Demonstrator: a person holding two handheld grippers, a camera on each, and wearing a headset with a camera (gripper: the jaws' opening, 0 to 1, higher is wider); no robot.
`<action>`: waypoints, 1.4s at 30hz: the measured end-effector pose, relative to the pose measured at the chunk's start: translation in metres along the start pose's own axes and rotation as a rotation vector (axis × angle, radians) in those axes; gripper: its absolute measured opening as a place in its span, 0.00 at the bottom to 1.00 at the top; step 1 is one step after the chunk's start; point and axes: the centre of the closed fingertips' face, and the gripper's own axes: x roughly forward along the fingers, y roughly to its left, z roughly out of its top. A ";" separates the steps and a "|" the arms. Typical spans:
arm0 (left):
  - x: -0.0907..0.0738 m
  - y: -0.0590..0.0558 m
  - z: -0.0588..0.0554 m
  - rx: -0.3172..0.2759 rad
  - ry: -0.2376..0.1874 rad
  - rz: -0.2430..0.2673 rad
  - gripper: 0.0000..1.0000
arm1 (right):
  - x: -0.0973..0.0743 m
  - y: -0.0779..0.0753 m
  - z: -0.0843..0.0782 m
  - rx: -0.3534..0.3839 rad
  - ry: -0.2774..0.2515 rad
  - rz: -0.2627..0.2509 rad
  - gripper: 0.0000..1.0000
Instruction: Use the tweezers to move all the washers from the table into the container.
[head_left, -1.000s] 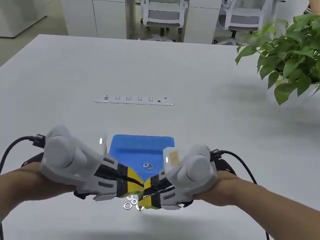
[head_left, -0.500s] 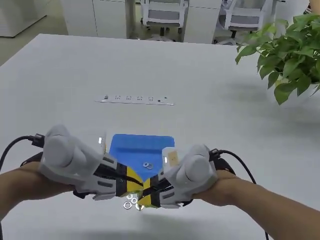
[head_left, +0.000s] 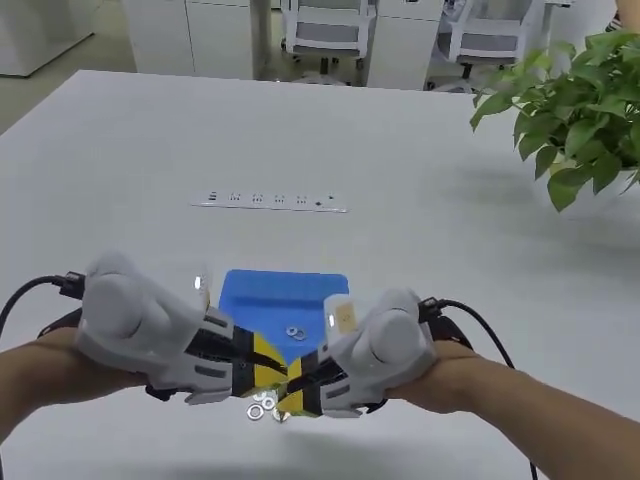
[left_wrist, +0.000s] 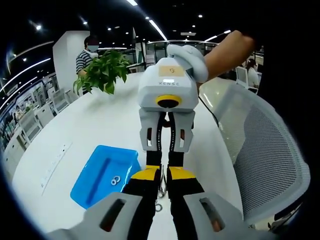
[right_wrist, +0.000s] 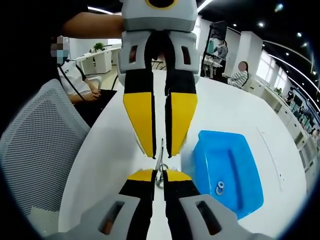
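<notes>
Silver and thin, the metal tweezers (right_wrist: 161, 155) sit pinched between the yellow-tipped fingers (right_wrist: 181, 112) of both tools. The left gripper (left_wrist: 162, 172) and the right gripper (right_wrist: 160, 174) meet tip to tip. Each one looks clenched on the tweezers, one from each end.

Right under the fingers, a little bunch of small round metal washers (head_left: 265, 408) lies on the white counter (head_left: 420, 200). Just past the fingers sits the blue plastic container (head_left: 270, 292). One washer (head_left: 295, 331) is already inside it.

I think this is the step of getting the tweezers set right in the fingers before picking up another washer. Most of the job looks not done yet, because the bunch is not in the container.

The next move needs the tweezers' tips pointed down at the bunch under the fingers. Then they should close softly on just one washer. The washers are flat and smooth, so one could slip out. After that it is a short lift over the wall of the container.
</notes>
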 end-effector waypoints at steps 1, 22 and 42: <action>-0.001 0.001 0.000 -0.001 -0.002 0.004 0.13 | -0.001 0.000 0.000 -0.004 0.001 0.001 0.08; -0.024 0.001 -0.009 -0.160 -0.043 0.147 0.79 | -0.030 -0.007 0.021 -0.007 -0.015 -0.011 0.08; -0.042 0.006 -0.015 -0.233 -0.042 0.228 0.99 | -0.063 -0.046 0.050 -0.038 -0.041 -0.048 0.08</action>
